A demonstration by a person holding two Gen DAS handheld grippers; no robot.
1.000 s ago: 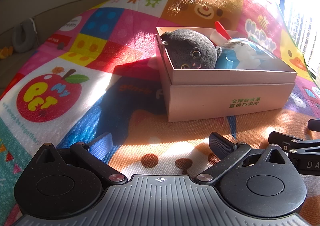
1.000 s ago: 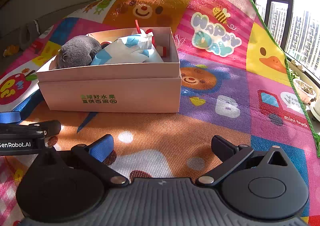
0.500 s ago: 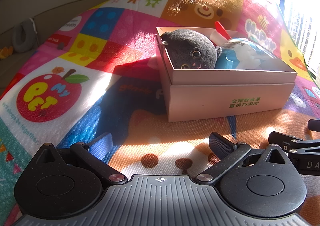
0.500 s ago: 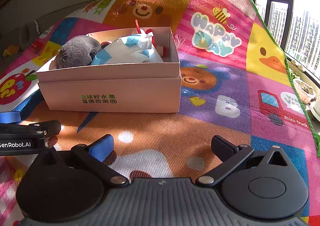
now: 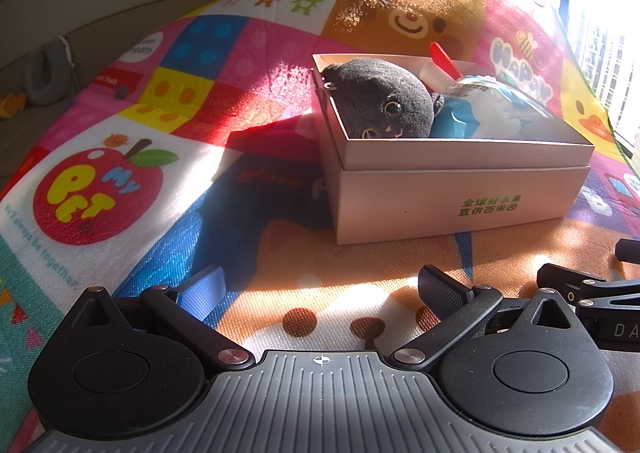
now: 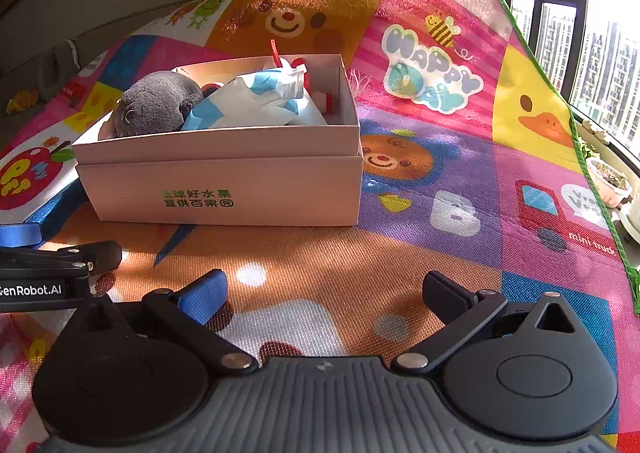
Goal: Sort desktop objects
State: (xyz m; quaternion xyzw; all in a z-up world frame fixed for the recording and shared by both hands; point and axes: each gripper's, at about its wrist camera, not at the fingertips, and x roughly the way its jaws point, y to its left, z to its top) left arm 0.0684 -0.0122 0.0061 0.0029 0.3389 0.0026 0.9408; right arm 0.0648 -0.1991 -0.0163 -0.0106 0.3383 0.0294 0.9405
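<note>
A pale pink cardboard box [image 5: 460, 197] [image 6: 224, 189] with green lettering stands on a colourful play mat. Inside lie a dark grey plush toy [image 5: 380, 101] [image 6: 158, 101], a blue and white plastic pouch [image 5: 488, 109] [image 6: 260, 101] and a red-handled item [image 5: 444, 59] [image 6: 275, 51] at the back. My left gripper [image 5: 320, 285] hovers low over the mat in front of the box, open and empty. My right gripper [image 6: 324, 289] sits beside it, also open with nothing between its fingers. Each gripper's edge shows in the other's view.
The play mat [image 6: 460, 181] covers the whole surface, with sunlit patches near the grippers. A window [image 6: 592, 33] and potted plants [image 6: 610, 181] lie past the mat's right edge. A grey curved cushion [image 5: 44, 71] rests off the mat at far left.
</note>
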